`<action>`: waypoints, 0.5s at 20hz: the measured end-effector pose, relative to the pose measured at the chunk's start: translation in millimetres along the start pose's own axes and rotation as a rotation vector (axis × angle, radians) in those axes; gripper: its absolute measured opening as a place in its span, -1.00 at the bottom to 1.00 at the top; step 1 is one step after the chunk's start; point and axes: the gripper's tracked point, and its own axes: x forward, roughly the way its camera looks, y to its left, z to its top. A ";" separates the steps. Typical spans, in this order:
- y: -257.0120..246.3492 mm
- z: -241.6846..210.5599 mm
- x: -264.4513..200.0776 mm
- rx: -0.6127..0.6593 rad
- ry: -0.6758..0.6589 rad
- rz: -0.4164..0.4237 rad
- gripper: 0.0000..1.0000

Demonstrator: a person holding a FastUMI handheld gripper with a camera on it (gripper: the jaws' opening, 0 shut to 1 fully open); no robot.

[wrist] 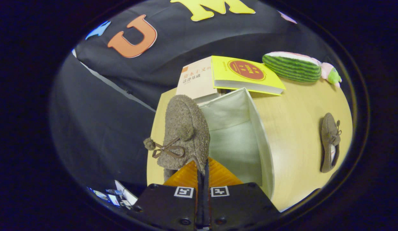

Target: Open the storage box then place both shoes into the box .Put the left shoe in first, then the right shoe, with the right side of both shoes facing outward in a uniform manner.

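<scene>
Gripper (202, 170) fingers press nearly together on the collar edge of a fuzzy brown shoe (186, 128), which hangs toe-up at 11 o'clock of the fingertips, its pom-pom lace dangling. Just ahead, at 1 o'clock, the open fabric box (264, 141) stands on the wooden table (295, 128), its pale lining bare; the held shoe hangs beside the box's near wall. Well apart at 3 o'clock, the second shoe (330, 142) lies on the table. Beyond the box, two books (243, 73) overlap, and a watermelon plush (293, 66) rests at 2 o'clock.
</scene>
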 end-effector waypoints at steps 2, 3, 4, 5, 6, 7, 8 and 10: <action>-2.3 -9.5 15.3 0.011 -0.009 -0.037 -0.87; -2.1 -15.1 21.6 0.003 -0.006 -0.043 -0.87; -0.6 -20.8 28.9 -0.007 -0.003 -0.049 -0.88; -2.6 -26.9 36.9 -0.017 0.006 -0.063 -0.88; -7.6 -32.4 42.7 -0.018 0.010 -0.092 -0.88; -9.6 -36.8 50.7 -0.022 0.018 -0.109 -0.88; -13.5 -40.6 57.8 -0.031 0.031 -0.126 -0.88; -17.5 -45.9 68.7 -0.028 0.050 -0.137 -0.87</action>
